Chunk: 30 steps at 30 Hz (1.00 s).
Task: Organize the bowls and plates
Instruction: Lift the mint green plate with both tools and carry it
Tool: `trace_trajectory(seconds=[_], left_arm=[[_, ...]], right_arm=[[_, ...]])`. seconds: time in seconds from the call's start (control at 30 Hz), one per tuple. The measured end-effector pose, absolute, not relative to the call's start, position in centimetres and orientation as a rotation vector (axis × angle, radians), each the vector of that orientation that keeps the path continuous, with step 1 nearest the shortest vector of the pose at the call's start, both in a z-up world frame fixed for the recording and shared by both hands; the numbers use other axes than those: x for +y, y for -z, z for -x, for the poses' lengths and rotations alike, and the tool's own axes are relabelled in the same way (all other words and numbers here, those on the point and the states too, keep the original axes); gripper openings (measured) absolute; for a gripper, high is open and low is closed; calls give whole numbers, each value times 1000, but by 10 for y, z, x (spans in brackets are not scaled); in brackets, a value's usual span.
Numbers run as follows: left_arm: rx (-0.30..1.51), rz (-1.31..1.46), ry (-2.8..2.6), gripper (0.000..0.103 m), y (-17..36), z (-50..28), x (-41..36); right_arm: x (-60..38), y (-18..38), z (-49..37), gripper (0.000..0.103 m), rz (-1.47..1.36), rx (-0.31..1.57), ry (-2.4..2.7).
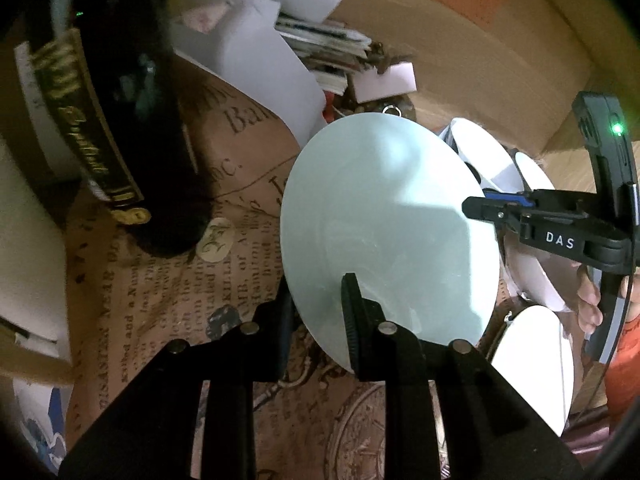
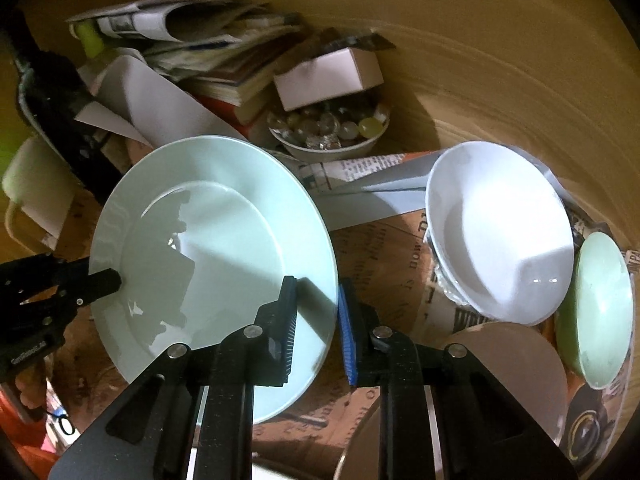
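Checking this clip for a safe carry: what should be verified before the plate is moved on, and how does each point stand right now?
1. Left gripper clamped on the near rim of the plate: ok.
2. Right gripper clamped on the opposite rim: ok.
3. Plate empty, nothing to slide off: ok.
4. Plate lifted fully clear of the table: cannot tell; it sits tilted, and its underside is hidden.
5. White bowl apart from the plate: ok.
6. Dark bottle apart from the plate: ok.
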<state>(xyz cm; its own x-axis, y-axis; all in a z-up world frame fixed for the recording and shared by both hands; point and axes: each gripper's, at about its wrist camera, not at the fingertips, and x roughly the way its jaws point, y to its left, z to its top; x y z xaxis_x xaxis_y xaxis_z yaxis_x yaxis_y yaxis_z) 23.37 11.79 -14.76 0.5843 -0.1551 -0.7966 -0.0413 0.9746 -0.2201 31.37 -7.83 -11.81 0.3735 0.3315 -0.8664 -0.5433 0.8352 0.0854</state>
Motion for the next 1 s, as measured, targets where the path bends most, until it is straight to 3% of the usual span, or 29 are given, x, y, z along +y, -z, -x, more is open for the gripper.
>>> trace_trajectory(seconds=[1.0], left_arm=[[833, 210, 57, 22, 107, -159, 97]], right_arm=[[-108, 90, -229, 17, 159, 929, -601]])
